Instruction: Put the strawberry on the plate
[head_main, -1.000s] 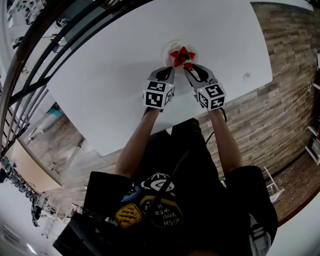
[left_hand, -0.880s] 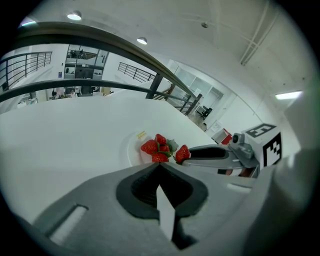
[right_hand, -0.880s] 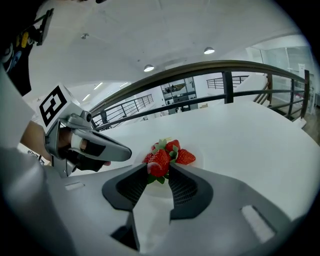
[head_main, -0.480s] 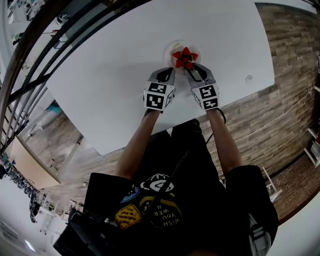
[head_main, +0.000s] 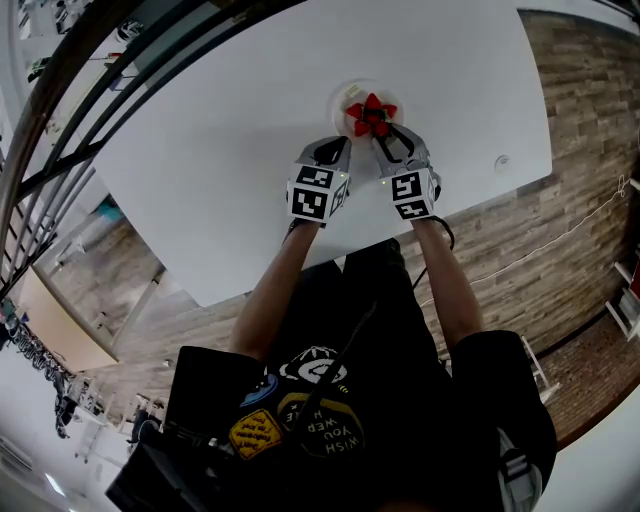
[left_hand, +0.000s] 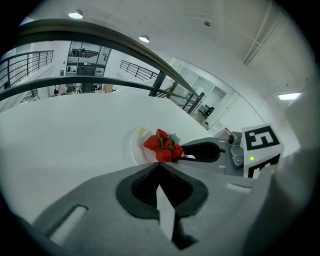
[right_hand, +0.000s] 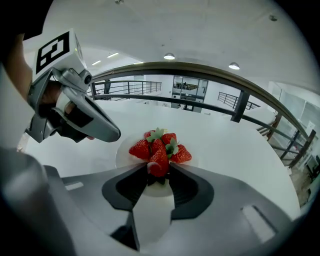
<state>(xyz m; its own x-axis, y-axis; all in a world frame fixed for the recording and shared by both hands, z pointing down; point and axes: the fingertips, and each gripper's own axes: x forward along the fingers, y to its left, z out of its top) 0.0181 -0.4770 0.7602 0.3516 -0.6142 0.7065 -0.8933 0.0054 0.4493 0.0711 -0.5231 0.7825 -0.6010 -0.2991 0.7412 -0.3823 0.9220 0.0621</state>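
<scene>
A small white plate (head_main: 341, 98) on the white table (head_main: 220, 130) carries a heap of red strawberries (head_main: 368, 110). My right gripper (head_main: 383, 131) reaches to the plate's near edge. Its jaws are shut on one strawberry (right_hand: 159, 163), which rests against the heap (right_hand: 161, 144) over the plate (right_hand: 121, 154). My left gripper (head_main: 339, 142) sits just left of it and short of the plate, jaws together and empty. The left gripper view shows the plate (left_hand: 135, 148), the heap (left_hand: 161, 145) and the right gripper (left_hand: 186, 156) touching it.
The table's near edge (head_main: 350, 250) runs just behind both grippers, with wooden floor (head_main: 560, 200) to the right. A small round fitting (head_main: 501, 162) sits near the table's right corner. A dark railing (head_main: 90, 90) crosses at the left.
My right gripper has swung left and forward, bringing its strawberry from beside the heap onto the plate's near edge. The left gripper has stayed put.
</scene>
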